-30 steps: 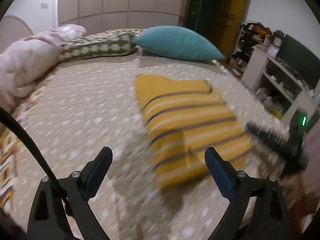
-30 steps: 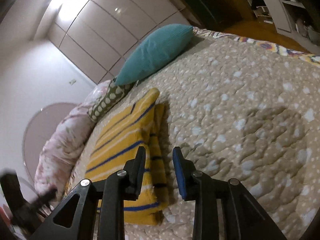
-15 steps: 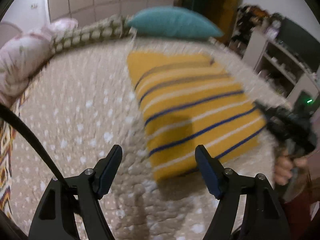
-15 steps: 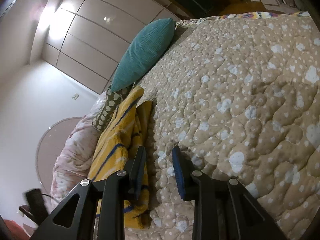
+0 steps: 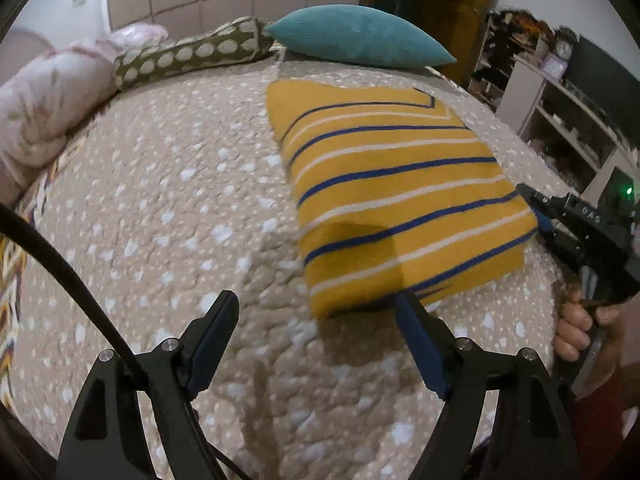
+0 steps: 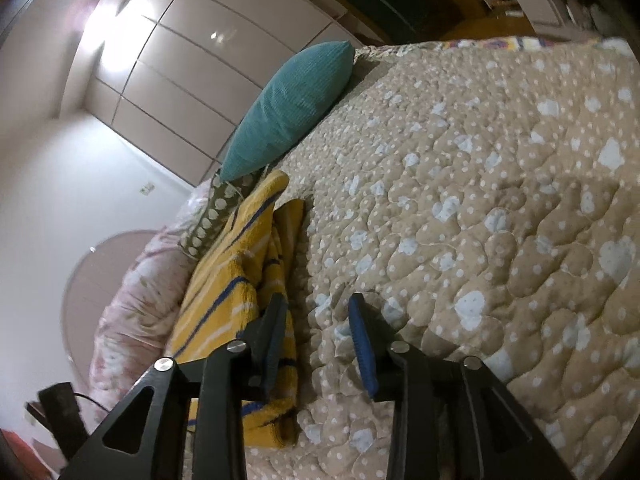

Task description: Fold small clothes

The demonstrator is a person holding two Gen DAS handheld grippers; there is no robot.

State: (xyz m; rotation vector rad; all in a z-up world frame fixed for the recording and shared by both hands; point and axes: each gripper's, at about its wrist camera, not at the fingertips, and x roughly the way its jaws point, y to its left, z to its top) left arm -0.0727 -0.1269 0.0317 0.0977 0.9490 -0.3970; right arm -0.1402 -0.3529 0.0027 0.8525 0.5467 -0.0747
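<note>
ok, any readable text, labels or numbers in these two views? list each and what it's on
"DAS": faint raised letters on the black body of the right gripper, seen from the left wrist view; possibly part of a longer mark.
Items on the white shelves: too small and blurred to read.
Yellow striped garment: no print visible.

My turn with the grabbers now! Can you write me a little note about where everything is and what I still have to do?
Left gripper: open, nothing between its jaws, which have just been opening a bit; it hangs over the bedspread just off the near corner of the yellow striped garment.
Right gripper: partly open, jaws just been opening, empty; it sits right beside the garment's edge, which shows in the right wrist view.
Garment: lies on the bed in front of the teal pillow.
Done: it is folded into a neat rectangle.
Left: perhaps one more fold or a tidy; no other clothes are in view.
</note>
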